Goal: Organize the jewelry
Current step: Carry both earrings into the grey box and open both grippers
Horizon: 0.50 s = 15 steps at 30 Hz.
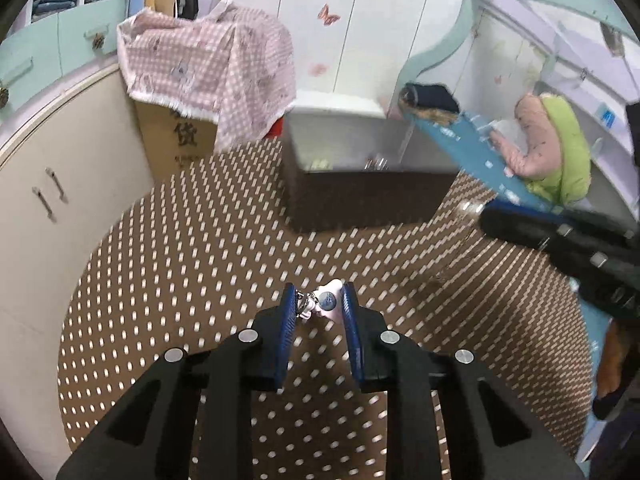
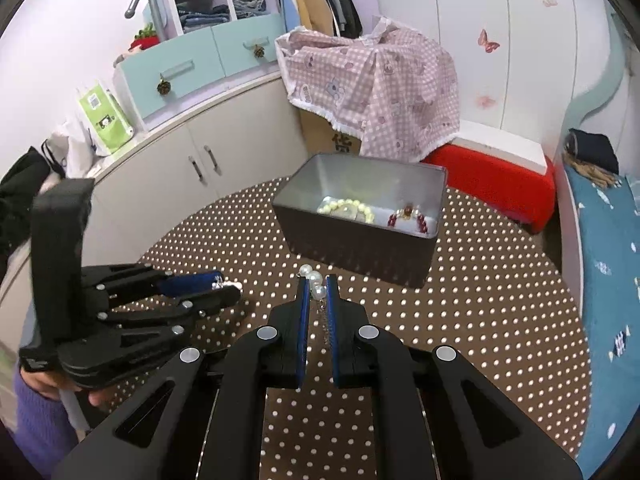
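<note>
Pearl strand (image 2: 316, 282) lengthwise between pads

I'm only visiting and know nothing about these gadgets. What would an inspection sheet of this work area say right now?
Surface: brown dotted tablecloth.
Job's things: open tin box holding a pale bead bracelet and a red bead bracelet.
Clutter: nothing seen on the cloth.
Grippers: left gripper shut on a small pendant piece; right gripper shut on a pearl strand.
Cables: nothing seen.
Surroundings: cabinet, pink checked cloth over a carton, blue bedding.
</note>
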Tool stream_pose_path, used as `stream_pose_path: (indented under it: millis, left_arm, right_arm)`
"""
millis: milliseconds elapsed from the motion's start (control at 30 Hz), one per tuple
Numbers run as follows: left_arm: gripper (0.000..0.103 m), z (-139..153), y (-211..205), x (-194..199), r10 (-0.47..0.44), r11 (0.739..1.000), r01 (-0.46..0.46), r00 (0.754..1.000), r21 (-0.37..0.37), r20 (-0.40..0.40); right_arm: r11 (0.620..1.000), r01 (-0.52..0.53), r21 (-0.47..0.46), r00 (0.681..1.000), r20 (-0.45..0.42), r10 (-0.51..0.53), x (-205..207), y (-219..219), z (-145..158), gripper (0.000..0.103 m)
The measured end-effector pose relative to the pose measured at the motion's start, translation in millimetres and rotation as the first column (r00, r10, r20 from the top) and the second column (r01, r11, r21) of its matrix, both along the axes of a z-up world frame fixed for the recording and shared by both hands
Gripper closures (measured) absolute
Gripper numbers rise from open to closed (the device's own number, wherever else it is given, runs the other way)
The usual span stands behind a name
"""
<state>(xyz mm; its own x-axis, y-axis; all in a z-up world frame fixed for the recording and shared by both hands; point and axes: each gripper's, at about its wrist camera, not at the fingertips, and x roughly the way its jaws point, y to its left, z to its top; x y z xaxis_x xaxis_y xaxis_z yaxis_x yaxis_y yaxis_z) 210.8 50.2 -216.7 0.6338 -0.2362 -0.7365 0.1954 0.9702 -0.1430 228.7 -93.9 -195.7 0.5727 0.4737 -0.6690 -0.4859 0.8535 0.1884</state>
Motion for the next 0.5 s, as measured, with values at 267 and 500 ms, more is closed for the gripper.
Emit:
stream_pose_path:
  millis: [267,500]
  left_arm:
    - [0.082,45,-14,20,-0.035,0.999,0.035,0.996,0.002,0.085]
    - [0.082,71,-23,59,-0.073,0.996,0.077,0.992,-0.035,0.102]
  right_arm:
    - [1.000,0.012,0.004,0.998,0.055,-0.013,7,-6,27,0.094]
    - [1.000,0.030,0.009,0.994,0.106,-0.031,25,-11,54,0.094]
